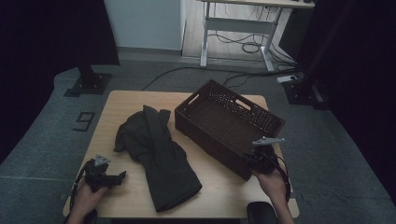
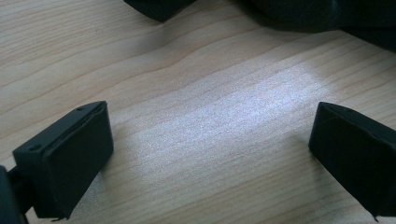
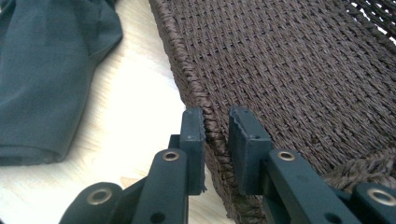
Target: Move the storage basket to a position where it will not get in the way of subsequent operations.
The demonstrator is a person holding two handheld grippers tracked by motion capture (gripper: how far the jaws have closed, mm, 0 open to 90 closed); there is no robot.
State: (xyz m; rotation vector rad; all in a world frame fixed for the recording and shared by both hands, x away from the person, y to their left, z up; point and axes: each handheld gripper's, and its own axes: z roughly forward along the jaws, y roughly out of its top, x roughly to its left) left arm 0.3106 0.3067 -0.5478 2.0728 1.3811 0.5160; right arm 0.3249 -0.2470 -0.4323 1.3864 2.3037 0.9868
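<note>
A dark brown woven basket [image 1: 205, 95] stands on the right half of the wooden table [image 1: 219, 196]. My right gripper [image 1: 256, 161] is at its near corner. In the right gripper view the two jaws straddle the braided rim of the basket [image 3: 289, 70], and my right gripper [image 3: 216, 116] is shut on that rim. A dark green garment [image 1: 159, 154] lies crumpled left of the basket, and the garment [image 3: 42, 70] also lies beyond the rim at left. My left gripper [image 1: 106, 177] rests near the table's front left, open over bare wood [image 2: 210, 140], with the garment's edge [image 2: 299, 14] just ahead of it.
The basket holds nothing that I can see. Beyond the table lie a grey carpet, cables and a desk frame [image 1: 236, 25]. A dark stand base [image 1: 88, 84] sits at the far left. Bare tabletop lies between the garment and the basket's front wall.
</note>
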